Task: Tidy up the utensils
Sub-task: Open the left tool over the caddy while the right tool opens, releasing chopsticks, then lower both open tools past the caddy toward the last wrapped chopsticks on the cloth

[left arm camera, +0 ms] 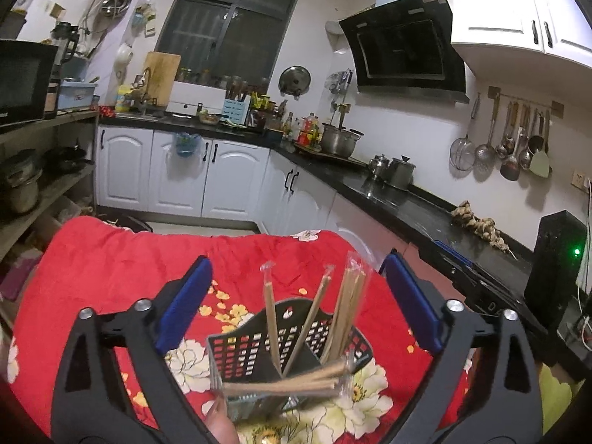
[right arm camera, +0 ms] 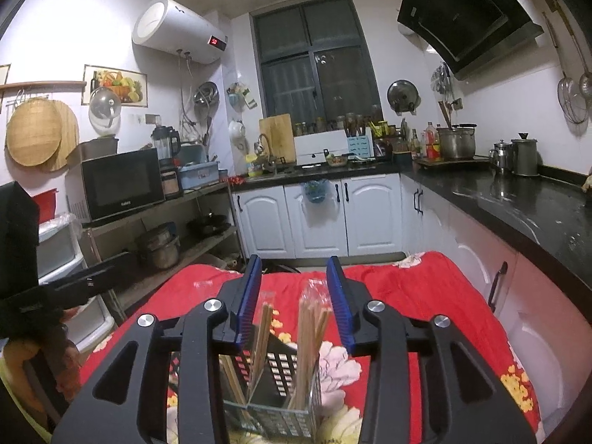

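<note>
Chopsticks (left arm camera: 272, 318), each pair sleeved in clear plastic, fill a black perforated utensil holder (left arm camera: 244, 347) that stands on a red floral cloth (left arm camera: 111, 259) spread over the table. The holder is split by inner walls into compartments, and the sticks are spread among them: one wrapped pair (left arm camera: 310, 318) leans out of the middle toward the right, a thicker bunch (left arm camera: 349, 310) stands nearly upright in the right-hand compartment, and the first pair rises almost straight just left of the divider. Two more wrapped pairs (left arm camera: 285, 383) lie flat across the near rim, their long axis running left to right rather than upward. The upright ones all point their tips at the ceiling, handles down inside the basket. The left gripper (left arm camera: 296, 296) hangs over the holder with its blue-padded jaws spread wide, one on either side of the basket, touching nothing. The right gripper (right arm camera: 295, 292) looks down on the same holder (right arm camera: 281, 366) from the other side; its jaws are parted with the tops of the standing chopsticks (right arm camera: 310, 333) showing between them, and they clasp nothing.
</note>
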{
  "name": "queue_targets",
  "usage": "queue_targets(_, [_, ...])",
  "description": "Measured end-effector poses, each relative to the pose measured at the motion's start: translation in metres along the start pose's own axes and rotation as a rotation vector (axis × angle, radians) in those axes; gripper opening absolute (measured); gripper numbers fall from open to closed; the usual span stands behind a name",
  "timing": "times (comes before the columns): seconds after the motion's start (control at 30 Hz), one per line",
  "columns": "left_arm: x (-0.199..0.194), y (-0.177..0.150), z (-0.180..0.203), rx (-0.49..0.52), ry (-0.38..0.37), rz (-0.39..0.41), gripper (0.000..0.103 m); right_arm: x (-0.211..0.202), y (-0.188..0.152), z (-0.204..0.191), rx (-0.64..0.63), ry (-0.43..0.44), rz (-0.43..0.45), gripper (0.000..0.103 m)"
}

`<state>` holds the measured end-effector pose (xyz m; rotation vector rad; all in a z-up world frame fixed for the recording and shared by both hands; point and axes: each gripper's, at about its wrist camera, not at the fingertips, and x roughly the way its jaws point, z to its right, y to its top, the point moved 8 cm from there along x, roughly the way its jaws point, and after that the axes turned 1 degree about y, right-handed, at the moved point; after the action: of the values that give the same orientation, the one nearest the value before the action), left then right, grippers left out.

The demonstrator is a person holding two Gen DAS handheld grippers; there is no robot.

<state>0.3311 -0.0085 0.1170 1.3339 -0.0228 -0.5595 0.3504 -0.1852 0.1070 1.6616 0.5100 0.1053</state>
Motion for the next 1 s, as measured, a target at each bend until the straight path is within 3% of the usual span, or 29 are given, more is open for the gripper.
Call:
queue_targets(0.53, [-0.026, -0.045, -0.004, -0.018, 0.037, -0.045, 0.093, -0.023, -0.038, -0.010, 0.000, 0.008, -0.095, 0.053])
queue_targets(1.0, [-0.032, -0.079, -0.013, -0.056, 0.060, -0.109, 0.093, -0.034, -0.074, -0.018, -0.022, 0.024, -0.181, 0.057])
